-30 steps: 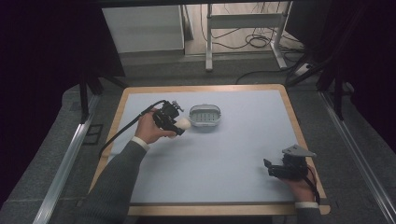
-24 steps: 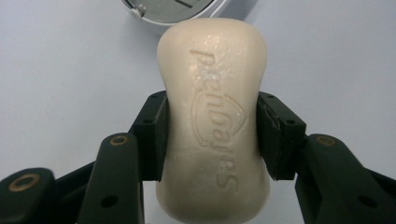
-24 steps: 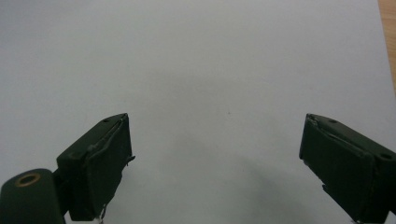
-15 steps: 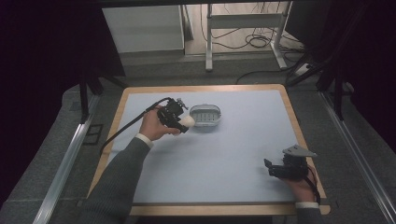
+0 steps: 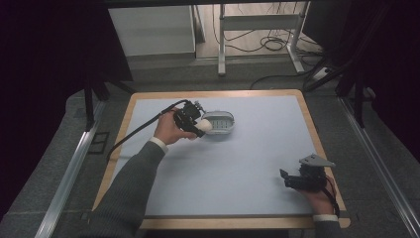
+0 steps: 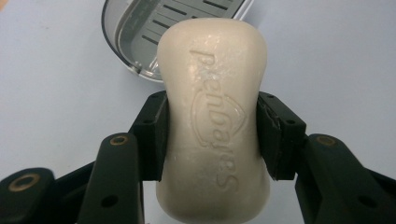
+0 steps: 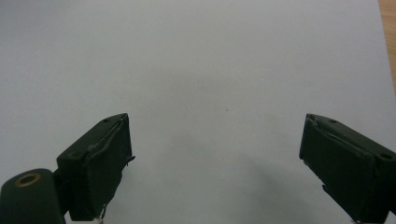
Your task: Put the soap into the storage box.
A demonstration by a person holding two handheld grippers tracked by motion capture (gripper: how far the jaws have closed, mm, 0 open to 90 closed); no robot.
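Note:
A cream bar of soap (image 6: 212, 116) with raised lettering sits between the black jaws of my left gripper (image 6: 211, 133), which is shut on it. From the high view that left gripper (image 5: 197, 127) holds the soap (image 5: 204, 127) at the near left rim of a grey slotted soap dish (image 5: 219, 124) on the pale blue mat. The dish (image 6: 154, 32) lies just beyond the soap in the left gripper view. My right gripper (image 5: 285, 178) rests near the mat's front right corner, and in its own view its jaws (image 7: 215, 163) stand wide open over bare mat.
The pale blue mat (image 5: 247, 148) covers a wooden-edged table (image 5: 309, 116). A black cable (image 5: 138, 130) trails from the left gripper off the table's left side. Behind the table stand a white cabinet (image 5: 151, 29) and a metal frame (image 5: 257, 25).
The left hand has carried the soap a little to the right, up to the dish's rim. The right hand has stayed where it was.

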